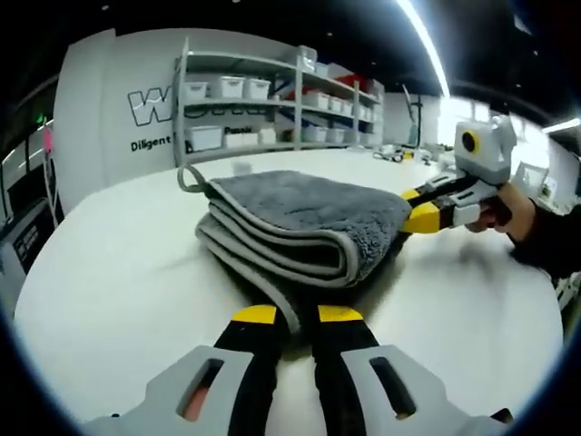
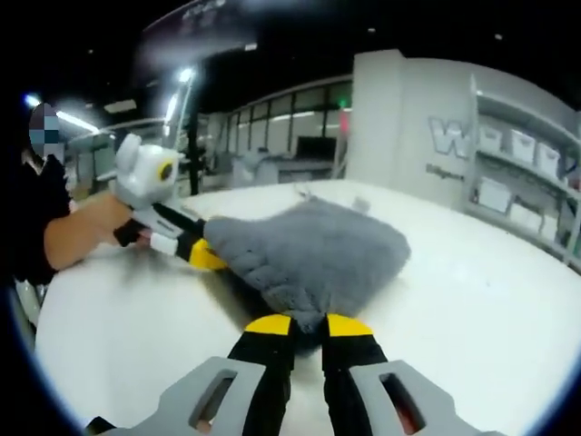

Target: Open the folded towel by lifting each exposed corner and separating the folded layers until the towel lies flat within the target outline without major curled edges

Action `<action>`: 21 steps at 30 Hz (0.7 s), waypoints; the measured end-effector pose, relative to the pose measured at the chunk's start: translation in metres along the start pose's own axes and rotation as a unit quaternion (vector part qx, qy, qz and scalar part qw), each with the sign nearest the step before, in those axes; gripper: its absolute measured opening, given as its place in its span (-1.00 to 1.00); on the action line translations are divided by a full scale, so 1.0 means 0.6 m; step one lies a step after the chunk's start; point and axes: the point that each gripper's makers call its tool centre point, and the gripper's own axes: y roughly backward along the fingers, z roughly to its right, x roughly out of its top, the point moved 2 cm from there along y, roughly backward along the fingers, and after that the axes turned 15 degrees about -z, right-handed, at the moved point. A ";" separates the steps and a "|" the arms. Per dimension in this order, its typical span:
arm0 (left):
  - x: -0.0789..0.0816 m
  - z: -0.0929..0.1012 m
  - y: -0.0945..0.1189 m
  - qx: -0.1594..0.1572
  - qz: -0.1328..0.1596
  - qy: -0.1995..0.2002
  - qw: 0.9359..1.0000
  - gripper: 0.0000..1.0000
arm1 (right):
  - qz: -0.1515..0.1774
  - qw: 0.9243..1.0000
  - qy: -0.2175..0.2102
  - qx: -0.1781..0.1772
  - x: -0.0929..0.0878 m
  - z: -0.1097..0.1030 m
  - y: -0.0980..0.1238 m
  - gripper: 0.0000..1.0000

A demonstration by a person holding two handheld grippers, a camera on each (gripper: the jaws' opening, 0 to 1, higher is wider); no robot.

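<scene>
The white wall lettering (image 1: 152, 106) was cut off by the grey metal shelf rack (image 1: 272, 100) (bin contents there too small to tell).

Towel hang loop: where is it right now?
In the left gripper view the hang loop sticks out of the folded grey towel at its far left corner, lying on the white table toward the shelving, away from both grippers.

Wall lettering: large outlined "W" (image 1: 145, 105) on the white wall left of the shelving rack (image 1: 272, 100); beneath it, smaller dark word "Diligent" (image 1: 151, 144), remainder hidden behind the rack. Other text unreadable.
</scene>
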 end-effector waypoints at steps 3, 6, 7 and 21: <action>-0.002 0.006 0.003 -0.002 -0.003 -0.001 1.000 -0.79 | -0.005 1.000 0.009 -0.006 -0.005 -0.005 0.005 -0.89; -0.003 0.013 0.005 -0.006 -0.005 -0.003 1.000 -0.80 | -0.007 1.000 0.002 -0.006 -0.008 -0.005 0.011 -0.89; -0.004 0.015 0.005 -0.007 -0.005 -0.003 1.000 -0.80 | -0.008 1.000 -0.001 -0.006 -0.010 -0.006 0.014 -0.89; -0.014 0.053 0.015 -0.032 -0.017 -0.009 0.999 -0.85 | -0.016 1.000 -0.005 -0.007 -0.035 -0.019 0.039 -0.89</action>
